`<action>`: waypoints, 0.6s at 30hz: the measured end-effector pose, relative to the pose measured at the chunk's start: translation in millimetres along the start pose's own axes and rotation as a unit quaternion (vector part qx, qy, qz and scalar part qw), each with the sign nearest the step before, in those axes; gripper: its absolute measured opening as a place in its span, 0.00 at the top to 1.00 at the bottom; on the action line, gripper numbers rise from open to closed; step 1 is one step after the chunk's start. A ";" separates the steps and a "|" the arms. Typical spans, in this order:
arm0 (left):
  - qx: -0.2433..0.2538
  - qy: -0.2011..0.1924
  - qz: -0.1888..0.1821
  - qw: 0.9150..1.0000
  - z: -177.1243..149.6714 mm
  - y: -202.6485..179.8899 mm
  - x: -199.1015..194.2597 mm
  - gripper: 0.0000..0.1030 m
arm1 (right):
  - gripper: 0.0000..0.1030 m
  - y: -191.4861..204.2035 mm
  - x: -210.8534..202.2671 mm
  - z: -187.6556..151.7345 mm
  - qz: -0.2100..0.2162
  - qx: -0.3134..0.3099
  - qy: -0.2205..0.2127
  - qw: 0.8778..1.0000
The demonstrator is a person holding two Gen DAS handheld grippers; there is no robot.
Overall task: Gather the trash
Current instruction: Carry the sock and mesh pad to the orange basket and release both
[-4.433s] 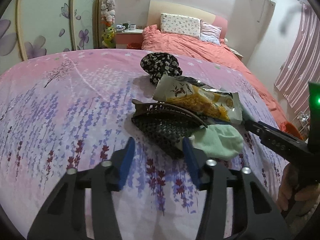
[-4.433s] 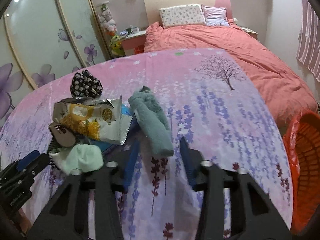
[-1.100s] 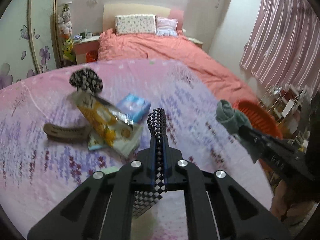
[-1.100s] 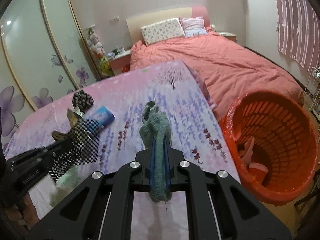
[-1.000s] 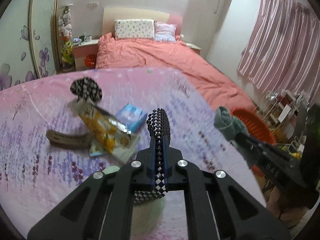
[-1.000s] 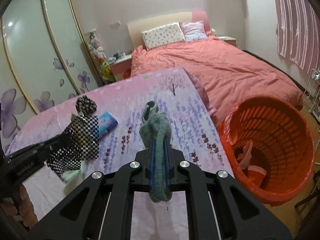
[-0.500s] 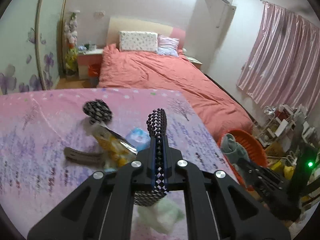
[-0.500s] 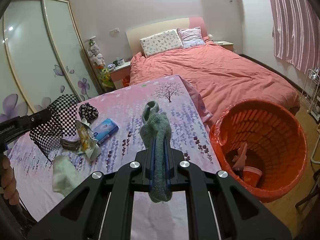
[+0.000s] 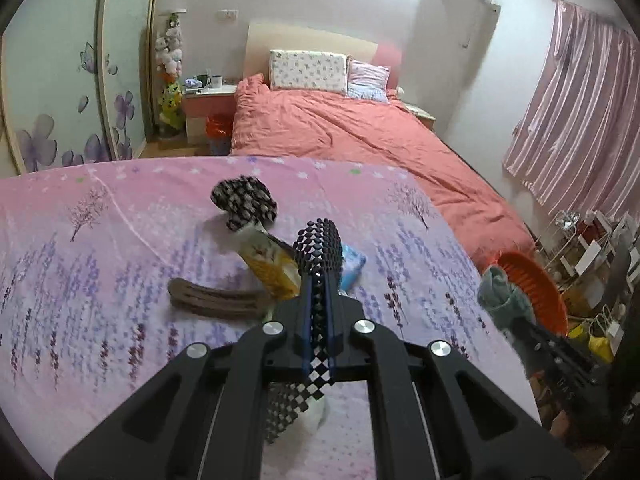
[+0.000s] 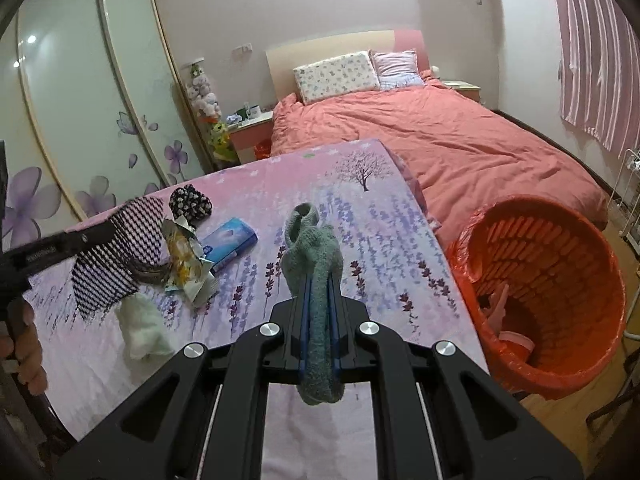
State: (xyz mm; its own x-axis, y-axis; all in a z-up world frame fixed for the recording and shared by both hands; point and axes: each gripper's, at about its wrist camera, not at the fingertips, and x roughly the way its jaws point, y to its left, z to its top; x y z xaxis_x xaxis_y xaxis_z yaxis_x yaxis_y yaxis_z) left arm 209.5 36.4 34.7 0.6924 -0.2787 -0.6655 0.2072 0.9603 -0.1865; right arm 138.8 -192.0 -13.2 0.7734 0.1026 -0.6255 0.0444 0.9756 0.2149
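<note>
Above the bedspread, each downward-tilted gripper is clamped: left on checkered cloth, right on green sock.

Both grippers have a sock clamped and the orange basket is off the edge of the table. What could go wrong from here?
1. The grey-green sock sits in the right gripper over the table, not over the orange basket; released here, it would likely land on the table.
2. The checkered sock hangs long below the left gripper and could snag the snack wrapper or the pale sock beneath.
</note>
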 end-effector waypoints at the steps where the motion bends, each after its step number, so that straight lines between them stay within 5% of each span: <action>1: -0.001 -0.005 -0.001 1.000 5.3 3.0 -3.0 0.93 | 0.92 0.7 0.1 0.4 0.001 0.000 0.000 1.000; 7: 0.001 -0.019 -0.017 1.000 20.0 -4.7 -16.6 0.93 | 0.92 -2.0 -10.6 10.1 -0.002 0.005 -0.017 1.000; 18: 0.062 -0.042 -0.057 0.996 25.7 -92.3 -24.3 0.93 | 0.92 -44.8 -52.1 25.2 -0.038 0.030 -0.062 0.997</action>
State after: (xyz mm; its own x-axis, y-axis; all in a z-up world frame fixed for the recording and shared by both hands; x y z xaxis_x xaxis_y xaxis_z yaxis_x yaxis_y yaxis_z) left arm 191.3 -45.7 86.7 0.7133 -0.3908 -0.5818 0.3677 0.9154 -0.1641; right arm 112.4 -246.0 28.6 0.8382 0.0014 -0.5453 0.1403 0.9658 0.2181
